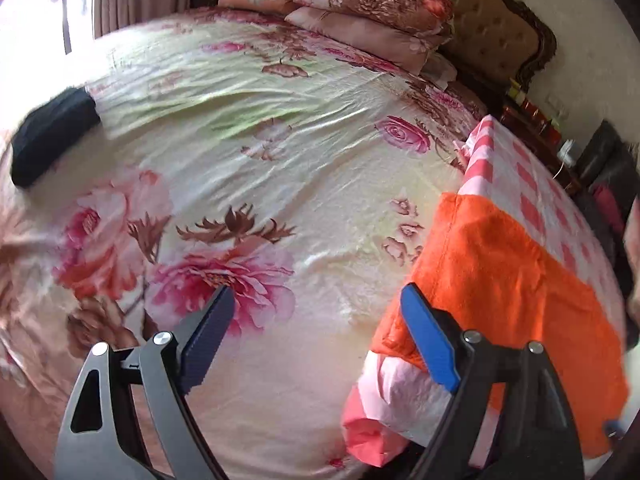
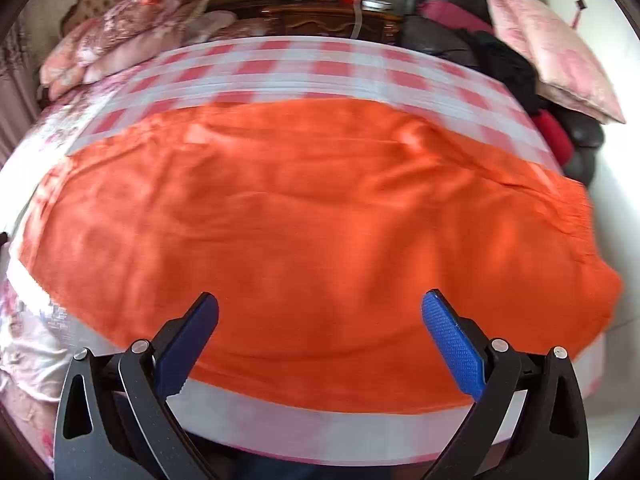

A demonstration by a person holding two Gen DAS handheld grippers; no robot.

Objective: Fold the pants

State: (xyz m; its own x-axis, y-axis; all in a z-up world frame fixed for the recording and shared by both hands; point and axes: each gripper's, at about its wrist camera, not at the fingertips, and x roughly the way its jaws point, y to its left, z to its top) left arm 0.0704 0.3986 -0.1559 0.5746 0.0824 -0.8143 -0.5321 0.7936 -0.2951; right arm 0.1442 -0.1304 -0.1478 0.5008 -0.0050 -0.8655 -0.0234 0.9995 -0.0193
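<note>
The orange pants (image 2: 312,232) lie spread flat on a pink and white checked cloth (image 2: 280,64). In the left wrist view they lie at the right (image 1: 512,280) on the same cloth (image 1: 532,196). My right gripper (image 2: 320,304) is open and empty, just above the near edge of the pants. My left gripper (image 1: 318,294) is open and empty over the floral bedspread (image 1: 248,152), its right finger beside the left end of the pants.
Stacked floral pillows (image 1: 360,12) lie by the headboard (image 1: 492,20). A black folded item (image 1: 52,136) lies at the bed's far left. A wooden nightstand with bottles (image 2: 320,4) and a dark chair with a pink cushion (image 2: 556,60) stand beyond the checked cloth.
</note>
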